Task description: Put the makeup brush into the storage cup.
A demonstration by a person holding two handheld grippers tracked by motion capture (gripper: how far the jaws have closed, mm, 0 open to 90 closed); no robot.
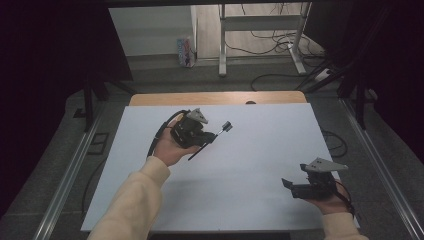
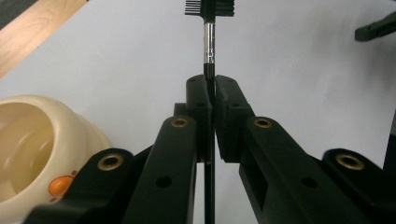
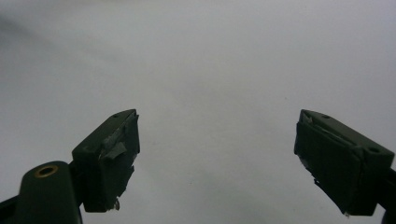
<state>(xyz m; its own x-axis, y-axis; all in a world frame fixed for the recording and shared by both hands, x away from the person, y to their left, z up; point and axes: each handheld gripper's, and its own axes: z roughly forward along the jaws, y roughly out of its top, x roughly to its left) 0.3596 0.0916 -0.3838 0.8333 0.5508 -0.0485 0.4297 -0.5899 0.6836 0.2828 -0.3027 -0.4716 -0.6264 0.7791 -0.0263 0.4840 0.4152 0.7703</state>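
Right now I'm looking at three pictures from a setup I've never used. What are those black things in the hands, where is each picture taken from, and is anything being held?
There is no robot arm here. A person holds a hand-held two-jaw tool in each hand over a white table.

The wide picture comes from a camera above the table, looking forward and down. The other two come from small cameras riding on each tool, looking along its black jaws.

The left tool is shut on a thin black brush: its handle runs between the jaws, and a metal collar and comb-like bristles stick out beyond them. From above you see the brush pointing away from the left tool. A cream bowl with an orange mark sits beside that tool in its own view.

The right tool is open and holds nothing, with bare table under it.
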